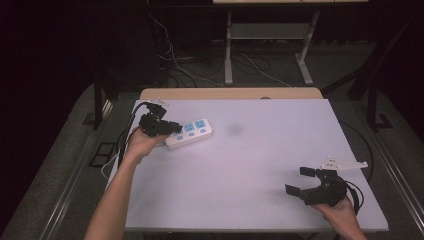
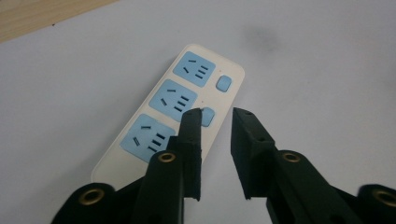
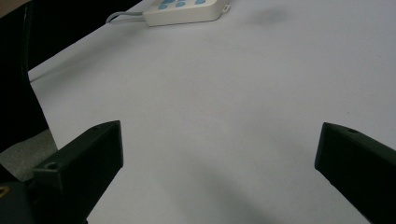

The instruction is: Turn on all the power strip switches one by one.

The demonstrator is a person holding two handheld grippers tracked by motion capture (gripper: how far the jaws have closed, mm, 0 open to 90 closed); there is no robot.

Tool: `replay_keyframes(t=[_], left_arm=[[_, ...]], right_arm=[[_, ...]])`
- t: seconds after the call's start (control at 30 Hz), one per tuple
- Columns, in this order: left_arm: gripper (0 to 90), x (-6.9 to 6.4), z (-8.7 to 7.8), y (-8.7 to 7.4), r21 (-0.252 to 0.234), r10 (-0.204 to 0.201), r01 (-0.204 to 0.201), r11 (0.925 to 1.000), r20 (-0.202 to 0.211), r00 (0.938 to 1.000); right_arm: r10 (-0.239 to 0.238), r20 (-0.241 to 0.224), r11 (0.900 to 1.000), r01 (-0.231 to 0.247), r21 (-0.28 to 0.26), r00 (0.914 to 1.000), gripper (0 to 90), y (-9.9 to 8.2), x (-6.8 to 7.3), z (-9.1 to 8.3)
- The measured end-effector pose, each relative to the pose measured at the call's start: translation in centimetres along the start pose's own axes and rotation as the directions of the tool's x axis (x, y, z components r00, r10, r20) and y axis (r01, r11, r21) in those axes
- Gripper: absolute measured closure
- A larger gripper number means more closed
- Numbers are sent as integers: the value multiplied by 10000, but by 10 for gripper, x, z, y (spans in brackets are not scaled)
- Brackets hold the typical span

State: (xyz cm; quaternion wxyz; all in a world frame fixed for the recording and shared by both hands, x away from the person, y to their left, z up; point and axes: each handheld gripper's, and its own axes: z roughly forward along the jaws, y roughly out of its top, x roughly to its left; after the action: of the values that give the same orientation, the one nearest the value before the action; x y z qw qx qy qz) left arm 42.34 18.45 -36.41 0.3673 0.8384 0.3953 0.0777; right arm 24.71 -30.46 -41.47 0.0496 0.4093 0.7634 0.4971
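so the white plastic power strip with three blue socket faces and small blue switches (image 1: 190, 133) is lying flat on the pale white tabletop (image 1: 250, 160), up in the left-middle part of the high view, angled a bit so its far end points toward the upper right. in the left gripper view the strip (image 2: 173, 116) runs diagonally from the lower left up toward the centre top, and you can count all three sockets plus the rounded blue buttons next to them. in the right gripper view the same strip (image 3: 184, 10) sits right at the top edge, left of centre, with its pale cord curling off toward the upper left

the left gripper (image 1: 172, 129) sits over the near end of the strip, at the left of the high view, held in the person's left hand (image 1: 145, 142). its jaws are narrowed down with a slim gap between them, one jaw over the strip by the middle button, the other over the tabletop just past the strip's edge. nothing looks pinched between them

the right gripper (image 1: 302, 181) is way off in the lower right of the high view, well apart from the strip, jaws spread wide with only bare tabletop between them. there's a dark smudge (image 1: 235, 129) on the table just right of the strip
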Motion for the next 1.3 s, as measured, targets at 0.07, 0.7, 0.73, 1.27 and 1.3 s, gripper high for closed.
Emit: replay_keyframes(t=[0.07,0.7,0.73,1.27,1.3], left_arm=[[790,1,3,0,105,46,-45,9999,-43,10000],[894,16,21,-7,471,-250,261,9985,-244,9994],[894,16,22,-8,485,-309,321,9983,-251,9992],[894,19,36,-17,689,-602,611,9957,-145,9981],[894,20,36,-18,740,-612,618,9953,-105,9981]], right_arm=[[20,6,10000,-20,-29,10000,10,0,-1,-1],[7,39,10000,-7,-72,10000,9,0,-3,-3],[-3,30,10000,3,-59,10000,10,0,-3,-3],[48,-38,10000,-47,65,10000,9,-1,-3,0],[29,-20,10000,-29,24,10000,9,-1,-3,0]])
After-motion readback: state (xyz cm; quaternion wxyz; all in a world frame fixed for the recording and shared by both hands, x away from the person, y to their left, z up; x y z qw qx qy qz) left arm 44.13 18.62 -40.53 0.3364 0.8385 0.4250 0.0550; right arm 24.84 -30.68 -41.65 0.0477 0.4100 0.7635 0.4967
